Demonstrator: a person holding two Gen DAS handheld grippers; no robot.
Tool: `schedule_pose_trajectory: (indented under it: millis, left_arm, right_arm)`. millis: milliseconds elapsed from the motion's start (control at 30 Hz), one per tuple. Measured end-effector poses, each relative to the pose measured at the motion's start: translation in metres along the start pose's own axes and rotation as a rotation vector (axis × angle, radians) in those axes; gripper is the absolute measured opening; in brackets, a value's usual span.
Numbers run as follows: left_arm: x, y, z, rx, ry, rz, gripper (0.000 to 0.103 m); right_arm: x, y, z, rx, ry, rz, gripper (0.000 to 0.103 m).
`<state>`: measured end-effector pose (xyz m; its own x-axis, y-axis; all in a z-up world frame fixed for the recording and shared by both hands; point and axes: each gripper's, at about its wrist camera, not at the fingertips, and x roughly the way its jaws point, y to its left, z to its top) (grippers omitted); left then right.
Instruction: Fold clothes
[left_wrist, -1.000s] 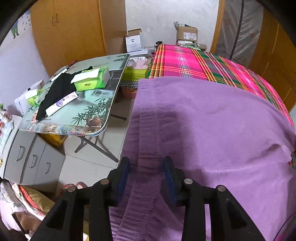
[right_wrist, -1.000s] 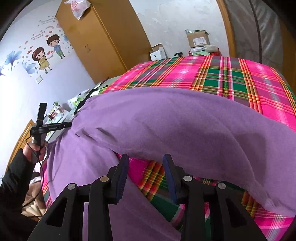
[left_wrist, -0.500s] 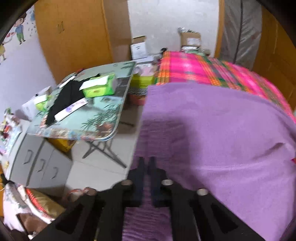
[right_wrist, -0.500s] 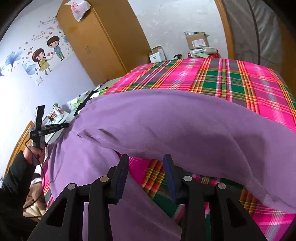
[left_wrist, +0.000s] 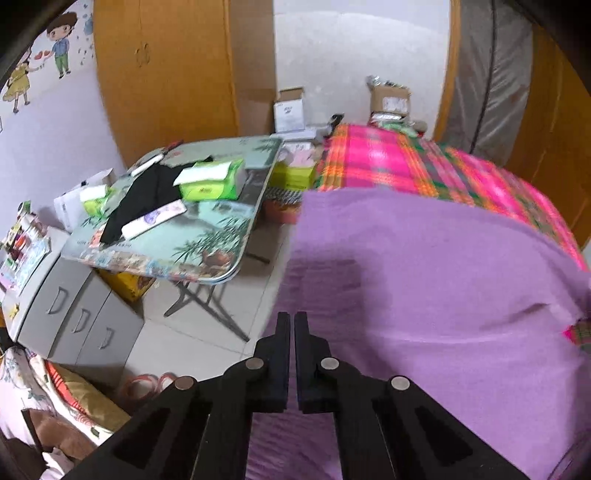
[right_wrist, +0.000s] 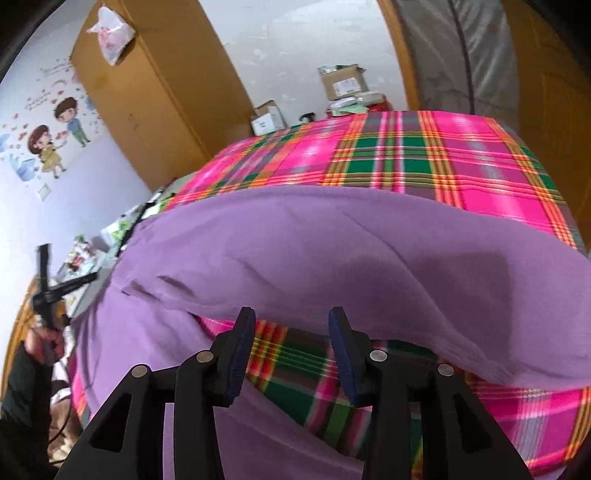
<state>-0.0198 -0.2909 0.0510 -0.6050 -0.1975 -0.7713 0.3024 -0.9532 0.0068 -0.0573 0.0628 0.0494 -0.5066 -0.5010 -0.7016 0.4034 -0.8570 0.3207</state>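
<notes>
Folding barely begun: the left hand-held gripper (left_wrist: 294, 325) is clamped on the edge of the purple garment (left_wrist: 424, 288), spread on the bed (right_wrist: 424, 158); the right hand-held gripper (right_wrist: 291, 325), empty, is opening.

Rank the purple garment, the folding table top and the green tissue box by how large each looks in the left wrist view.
1. purple garment, largest by far, though it lies nearest the camera.
2. folding table top.
3. green tissue box, smallest, resting on that table.
</notes>
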Motion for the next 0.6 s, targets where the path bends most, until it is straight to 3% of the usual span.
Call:
schedule_pose_trajectory:
  millis: [333,600]
  left_arm:
    - [-0.017,-0.094,-0.018,0.087,-0.016,-0.167,0.007]
    - [-0.008,-0.135,-0.042,0.112,0.014,-0.242,0.007]
  right_arm:
    - [-0.007,-0.005,-0.001,0.030,-0.022,-0.080,0.043]
    - [-0.030,-0.049,-0.002,0.126,-0.067,-0.127,0.043]
